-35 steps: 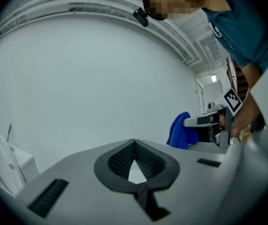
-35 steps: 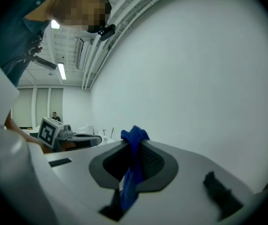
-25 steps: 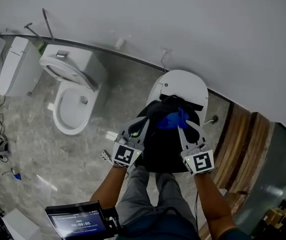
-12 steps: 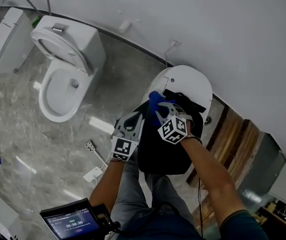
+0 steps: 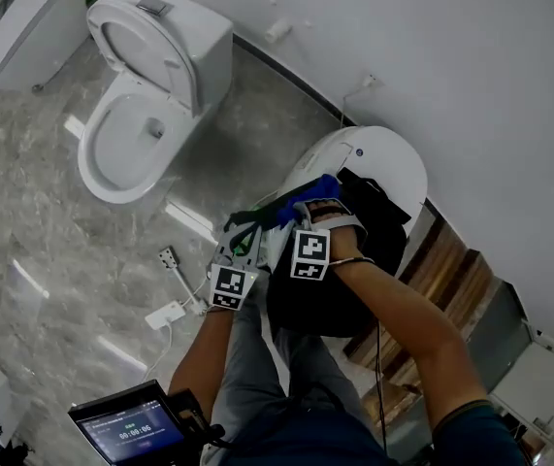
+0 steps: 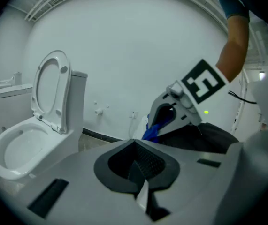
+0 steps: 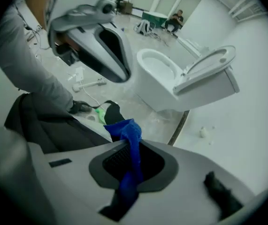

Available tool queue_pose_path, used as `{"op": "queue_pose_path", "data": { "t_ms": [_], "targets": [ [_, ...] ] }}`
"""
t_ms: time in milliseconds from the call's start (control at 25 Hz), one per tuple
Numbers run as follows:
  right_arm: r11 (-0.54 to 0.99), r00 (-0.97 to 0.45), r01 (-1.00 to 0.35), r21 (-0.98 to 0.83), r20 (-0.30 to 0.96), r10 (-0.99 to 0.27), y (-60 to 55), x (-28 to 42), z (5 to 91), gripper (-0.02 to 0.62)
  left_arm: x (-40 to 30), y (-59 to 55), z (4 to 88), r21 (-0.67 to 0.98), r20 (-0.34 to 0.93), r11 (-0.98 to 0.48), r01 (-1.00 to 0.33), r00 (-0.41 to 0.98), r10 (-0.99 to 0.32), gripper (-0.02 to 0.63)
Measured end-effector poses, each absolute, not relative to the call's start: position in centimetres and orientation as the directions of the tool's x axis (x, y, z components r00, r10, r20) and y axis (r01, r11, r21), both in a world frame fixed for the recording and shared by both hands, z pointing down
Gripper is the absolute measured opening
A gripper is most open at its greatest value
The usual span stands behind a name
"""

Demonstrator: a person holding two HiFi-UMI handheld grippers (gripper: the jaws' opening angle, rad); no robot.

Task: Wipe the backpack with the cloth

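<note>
A black backpack [image 5: 344, 289] lies on a closed white toilet [image 5: 388, 158]; it also shows in the right gripper view [image 7: 44, 125] and in the left gripper view [image 6: 211, 135]. My right gripper [image 5: 301, 209] points steeply down at the pack's upper left edge, shut on a blue cloth [image 5: 308, 192]. In its own view the cloth [image 7: 126, 130] hangs out from between the jaws of the right gripper [image 7: 133, 146]. My left gripper [image 5: 246, 229] hovers just left of the pack, fingers together with nothing held. In the left gripper view its tips [image 6: 134, 142] meet.
An open white toilet [image 5: 150, 95] stands on the marble floor to the upper left, another fixture [image 5: 29, 27] beyond it. A power strip and cable [image 5: 165, 314] lie on the floor. Wooden boards [image 5: 451, 280] lean at the right. A screen [image 5: 136, 425] sits by my legs.
Both grippers have come down toward the backpack. The right one has rolled over and swung left with the cloth, from the pack's top middle to its upper left edge.
</note>
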State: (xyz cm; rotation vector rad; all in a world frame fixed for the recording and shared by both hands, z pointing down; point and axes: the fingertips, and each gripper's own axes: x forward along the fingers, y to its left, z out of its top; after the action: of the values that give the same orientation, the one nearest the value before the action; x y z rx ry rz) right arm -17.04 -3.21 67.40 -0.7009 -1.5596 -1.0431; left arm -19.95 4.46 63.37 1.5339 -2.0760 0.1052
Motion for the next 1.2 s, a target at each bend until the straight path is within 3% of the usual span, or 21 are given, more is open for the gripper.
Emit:
{"op": "queue_pose_path", "data": {
  "t_ms": [120,280,400,560,840,960,1200],
  "targets": [
    [0.329,-0.122,0.933,0.147,0.988,-0.098,-1.6,-16.0,68.6,0.026,-19.7,5.3,63.8,0.265,0.475,0.359,-0.895,-0.203,-0.856,0.003],
    [0.144,0.097,0.985,-0.095,0.995,-0.006,7.1,-8.3,70.0,0.027,-19.6,6.3,64.2,0.248,0.494,0.366,-0.897,-0.208,-0.844,0.003],
    [0.057,0.176,0.982,-0.179,0.983,0.048,12.7,-2.8,70.0,0.026,-19.1,7.5,65.0,0.215,0.525,0.346,-0.913,-0.191,-0.829,0.003],
    [0.072,0.197,0.977,-0.202,0.978,0.071,13.8,-1.8,70.1,0.026,-18.7,9.4,66.1,0.214,0.554,0.356,-0.910,-0.187,-0.811,0.003],
    [0.334,0.089,0.941,-0.058,0.993,-0.078,3.5,-11.6,70.1,0.027,-15.6,9.9,67.1,0.268,0.573,0.350,-0.897,-0.144,-0.807,0.003],
    [0.237,0.134,0.965,-0.114,0.989,-0.068,5.7,-9.1,70.3,0.028,-14.4,10.1,67.7,0.291,0.581,0.352,-0.890,-0.128,-0.804,0.003],
    [0.054,0.264,0.962,-0.269,0.961,0.078,15.0,0.0,69.4,0.027,-12.5,12.8,68.9,0.303,0.626,0.376,-0.876,-0.115,-0.771,0.003]
  ]
}}
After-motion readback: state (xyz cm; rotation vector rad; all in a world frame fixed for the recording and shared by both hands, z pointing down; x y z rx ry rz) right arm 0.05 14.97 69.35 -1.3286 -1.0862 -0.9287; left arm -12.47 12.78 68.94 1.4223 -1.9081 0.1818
